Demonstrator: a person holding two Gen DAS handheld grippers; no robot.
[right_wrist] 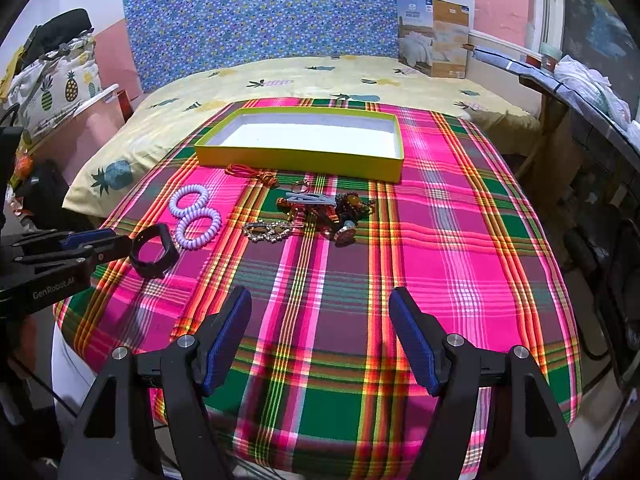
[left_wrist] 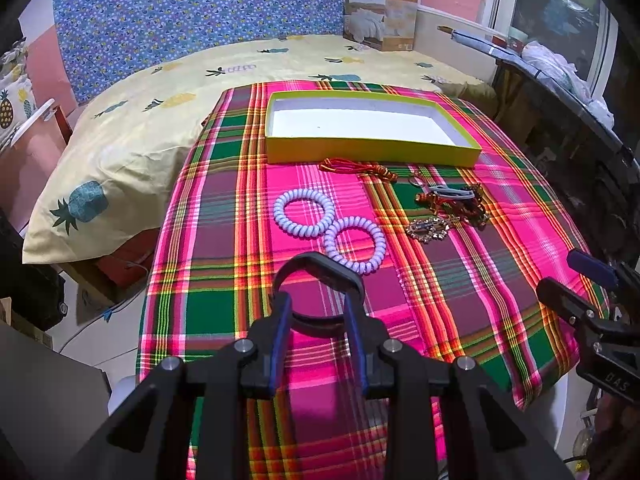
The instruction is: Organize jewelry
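From the left wrist camera, the left gripper (left_wrist: 316,312) has its two blue-padded fingers closed on a black band (left_wrist: 320,276), a loop of dark strap that stands up between the pads above the plaid cloth (left_wrist: 224,280). Past it on the cloth lie two pale lilac spiral bracelets (left_wrist: 330,230), touching each other, and to their right a tangled pile of jewelry (left_wrist: 456,200) with a rhinestone piece (left_wrist: 430,230) at its near edge. A red and orange cord (left_wrist: 356,168) lies just in front of the yellow-green box (left_wrist: 372,154), which sits open at the far end of the cloth with a bare white floor. The right gripper (left_wrist: 576,280) shows at the right edge (only part of its fingers, so this view does not settle how wide it stands). From the right wrist camera, the right gripper (right_wrist: 320,332) hangs over the near part of the plaid cloth (right_wrist: 460,260) with its fingers spread wide and nothing between them. At the left edge the left gripper (right_wrist: 120,246) pinches the black band (right_wrist: 154,250), the loop near the spiral bracelets (right_wrist: 195,216). The jewelry pile (right_wrist: 328,210) lies near the middle of the cloth, the rhinestone piece (right_wrist: 266,232) to its left, the cord (right_wrist: 252,174) just before the box (right_wrist: 298,164). A pineapple-print bed (right_wrist: 320,76) lies behind the cloth.
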